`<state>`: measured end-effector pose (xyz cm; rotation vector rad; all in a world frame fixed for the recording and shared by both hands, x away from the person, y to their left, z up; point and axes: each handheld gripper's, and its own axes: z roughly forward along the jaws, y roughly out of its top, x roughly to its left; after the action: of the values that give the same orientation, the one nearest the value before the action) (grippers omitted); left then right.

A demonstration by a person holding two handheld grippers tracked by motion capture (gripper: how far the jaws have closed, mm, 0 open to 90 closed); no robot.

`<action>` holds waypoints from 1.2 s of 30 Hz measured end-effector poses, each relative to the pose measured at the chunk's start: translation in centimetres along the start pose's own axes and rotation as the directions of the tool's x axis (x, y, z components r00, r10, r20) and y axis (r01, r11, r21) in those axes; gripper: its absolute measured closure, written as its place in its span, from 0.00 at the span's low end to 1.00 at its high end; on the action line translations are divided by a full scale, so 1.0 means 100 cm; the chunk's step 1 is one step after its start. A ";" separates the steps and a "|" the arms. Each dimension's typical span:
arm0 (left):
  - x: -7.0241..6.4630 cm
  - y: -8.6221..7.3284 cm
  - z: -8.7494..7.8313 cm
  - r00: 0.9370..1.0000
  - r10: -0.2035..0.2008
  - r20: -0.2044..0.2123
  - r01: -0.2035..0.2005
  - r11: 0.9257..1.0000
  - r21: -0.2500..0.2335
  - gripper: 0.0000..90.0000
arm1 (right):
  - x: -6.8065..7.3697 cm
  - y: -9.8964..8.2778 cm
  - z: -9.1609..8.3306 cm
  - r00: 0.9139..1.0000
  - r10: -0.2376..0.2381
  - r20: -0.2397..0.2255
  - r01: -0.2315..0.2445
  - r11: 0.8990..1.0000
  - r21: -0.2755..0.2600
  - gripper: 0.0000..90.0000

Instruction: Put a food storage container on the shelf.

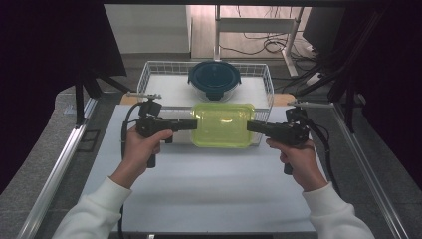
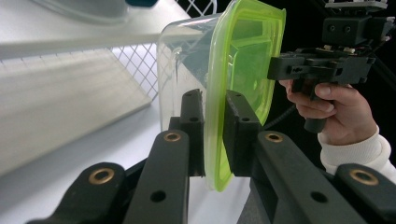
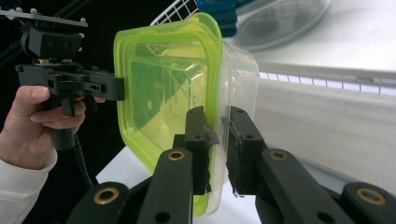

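A clear rectangular food container with a yellow-green lid (image 1: 223, 124) hangs above the white table between both hands. My left gripper (image 1: 195, 124) is shut on the rim at its left end, and my right gripper (image 1: 249, 126) is shut on the rim at its right end. In the left gripper view the lidded container (image 2: 243, 60) stands on edge with the lid's edge pinched between the black pads (image 2: 239, 130). The right gripper view shows that container (image 3: 163, 98) from the other end, its rim clamped between the pads (image 3: 198, 140).
A white wire basket (image 1: 149, 74) stands at the back of the table, holding a round container with a dark blue lid (image 1: 214, 77). Metal rails (image 1: 64, 159) run along both table sides. Bare white tabletop (image 1: 214, 189) lies in front of the hands.
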<state>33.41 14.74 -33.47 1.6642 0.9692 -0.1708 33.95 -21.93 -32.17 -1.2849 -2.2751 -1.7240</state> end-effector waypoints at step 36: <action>0.007 0.088 -0.013 1.000 0.015 -0.008 -0.016 0.998 -0.057 0.90 | 0.001 0.086 0.010 1.000 -0.004 -0.016 0.003 0.999 -0.040 0.87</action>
<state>39.26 16.15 -26.89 1.6212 0.9578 -0.1259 39.52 -20.60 -25.70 -1.2704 -2.2472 -1.7828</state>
